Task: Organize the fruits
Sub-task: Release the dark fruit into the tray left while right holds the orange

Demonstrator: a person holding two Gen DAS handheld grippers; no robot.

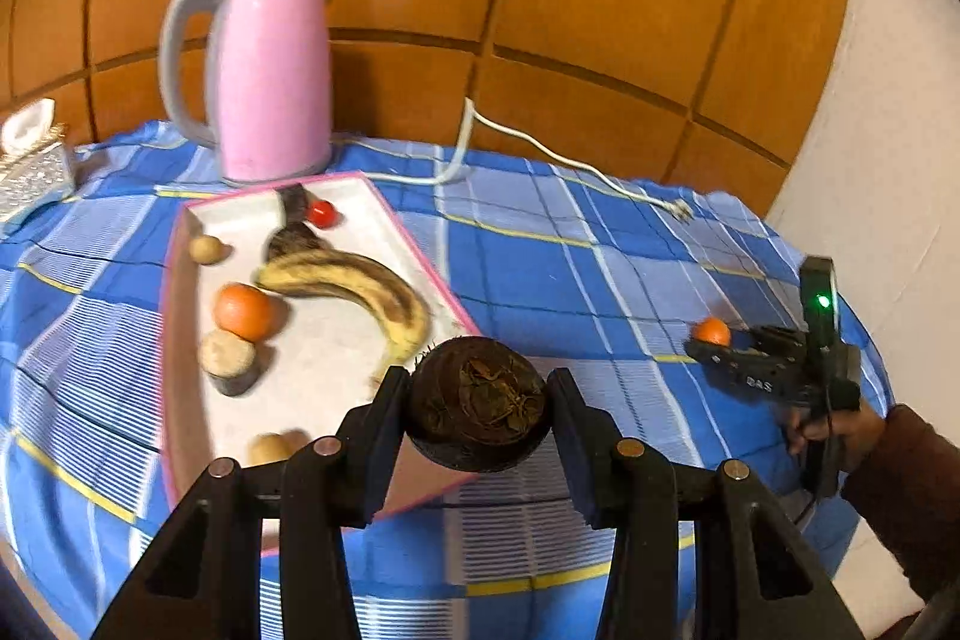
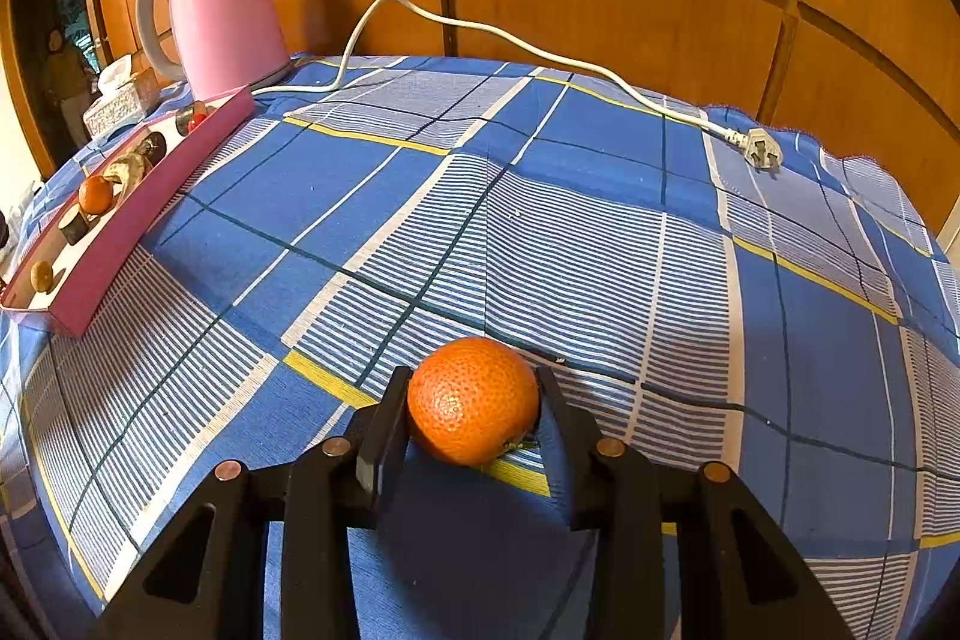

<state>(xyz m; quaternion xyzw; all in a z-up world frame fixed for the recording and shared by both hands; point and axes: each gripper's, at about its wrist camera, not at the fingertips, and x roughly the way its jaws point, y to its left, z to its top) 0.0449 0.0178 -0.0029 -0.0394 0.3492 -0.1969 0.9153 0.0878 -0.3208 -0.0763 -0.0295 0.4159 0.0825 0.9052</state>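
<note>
1. While most of the fruit already lies in the pink-rimmed tray (image 1: 420, 244), the sorting looks well advanced but not finished: a spotted banana (image 1: 360, 283), an orange fruit (image 1: 244, 311), a small red fruit (image 1: 321, 214) and several small tan fruits (image 1: 227, 353) rest on its white floor.
2. The left gripper (image 1: 479, 403) is clamped on a dark brown round fruit (image 1: 479, 400), both pads pressed to its sides, and holds it above the tray's near right edge; I judge this piece is about to be set down among the others.
3. The right gripper (image 2: 473, 403) is closed around an orange (image 2: 473, 400), which sits low over the blue checked tablecloth (image 2: 600, 232); whether it touches the cloth I cannot tell.
4. That orange is well apart from the tray, which in the right wrist view lies far off to the left, just beside the pink kettle (image 2: 222, 16).
5. What is left, as I judge it: release the dark fruit into the tray, then carry the orange across and place it there too.
6. No other loose fruit shows on the cloth; only the kettle's white cord (image 2: 540, 52) crosses it.
</note>
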